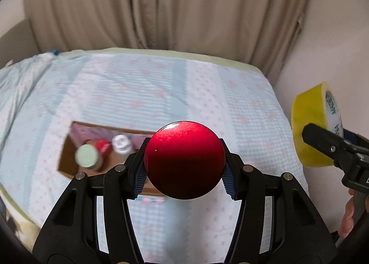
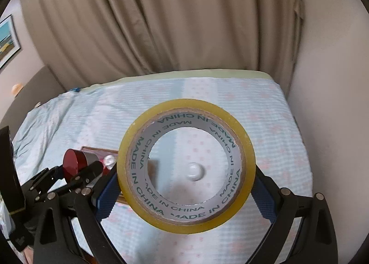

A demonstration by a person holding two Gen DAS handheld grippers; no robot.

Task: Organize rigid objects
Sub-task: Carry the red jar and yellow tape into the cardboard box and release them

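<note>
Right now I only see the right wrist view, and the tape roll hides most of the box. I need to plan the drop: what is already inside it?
Observer: The cardboard box holds three things: a pale green-lidded jar, a red item and a white-capped bottle.
Operator: Is the other claw gripping its can on both sides?
Observer: Yes. The left claw has both blue pads pressed against the sides of the red-topped can.

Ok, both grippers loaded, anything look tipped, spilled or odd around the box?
Nothing stands out. The cardboard box sits flat on the bed, its jars upright; the red tin and tape roll are gripped squarely. Box contents are blurred.
</note>
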